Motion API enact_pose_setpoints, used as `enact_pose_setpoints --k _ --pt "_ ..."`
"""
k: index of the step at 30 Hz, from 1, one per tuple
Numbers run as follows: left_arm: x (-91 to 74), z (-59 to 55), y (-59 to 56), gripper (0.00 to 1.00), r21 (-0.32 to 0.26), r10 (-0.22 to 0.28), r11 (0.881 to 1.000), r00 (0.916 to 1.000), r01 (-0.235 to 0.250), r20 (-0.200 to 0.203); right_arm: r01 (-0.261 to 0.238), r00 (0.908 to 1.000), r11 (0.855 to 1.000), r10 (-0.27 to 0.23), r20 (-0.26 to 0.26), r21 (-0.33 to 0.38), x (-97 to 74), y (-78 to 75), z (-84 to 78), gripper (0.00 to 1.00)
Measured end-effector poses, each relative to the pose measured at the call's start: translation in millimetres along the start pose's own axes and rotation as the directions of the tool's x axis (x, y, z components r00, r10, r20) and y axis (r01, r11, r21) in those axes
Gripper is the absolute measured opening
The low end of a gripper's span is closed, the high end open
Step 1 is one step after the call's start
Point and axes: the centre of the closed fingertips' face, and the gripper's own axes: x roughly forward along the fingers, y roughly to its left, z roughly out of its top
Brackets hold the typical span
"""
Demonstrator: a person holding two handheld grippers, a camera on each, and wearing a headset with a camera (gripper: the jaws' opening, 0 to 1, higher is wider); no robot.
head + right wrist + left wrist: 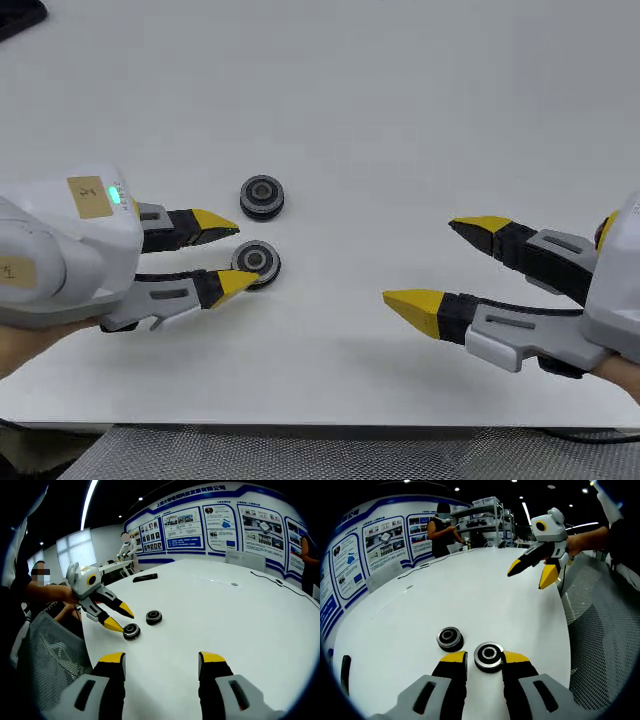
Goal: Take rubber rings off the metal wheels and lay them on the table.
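Left gripper, left-centre of the head view: jaws partly open, yellow tips either side of the near wheel. In the left gripper view the wheel sits right between the tips at bottom centre; can't tell if they actually touch it. Black rubber ring is on it. Second wheel lies just above it in frame, close but apart, flat on the white table, ring on too. My right gripper, right side of frame: jaws wide open, nothing in them, well clear of both wheels.
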Motion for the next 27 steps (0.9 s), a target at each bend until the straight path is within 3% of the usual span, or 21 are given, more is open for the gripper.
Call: enact_pose_setpoints --k 2,5,27 --pt "0.5 1.1 -0.4 0.29 -0.004 -0.005 1.000 1.0000 0.005 0.004 -0.001 1.0000 1.000 0.001 -0.001 0.001 0.2 0.1 -0.8 0.59" --pt "2.0 3.8 -0.5 0.22 -0.002 -0.011 1.000 0.9998 0.011 0.013 -0.004 1.0000 1.000 0.004 -0.005 0.002 0.7 0.8 -2.0 0.59" --pt "8.0 -0.7 -8.0 0.16 0.003 -0.063 0.998 0.9980 0.063 0.001 0.009 0.9999 1.000 -0.009 0.005 0.025 -1.6 -4.5 2.2 0.58"
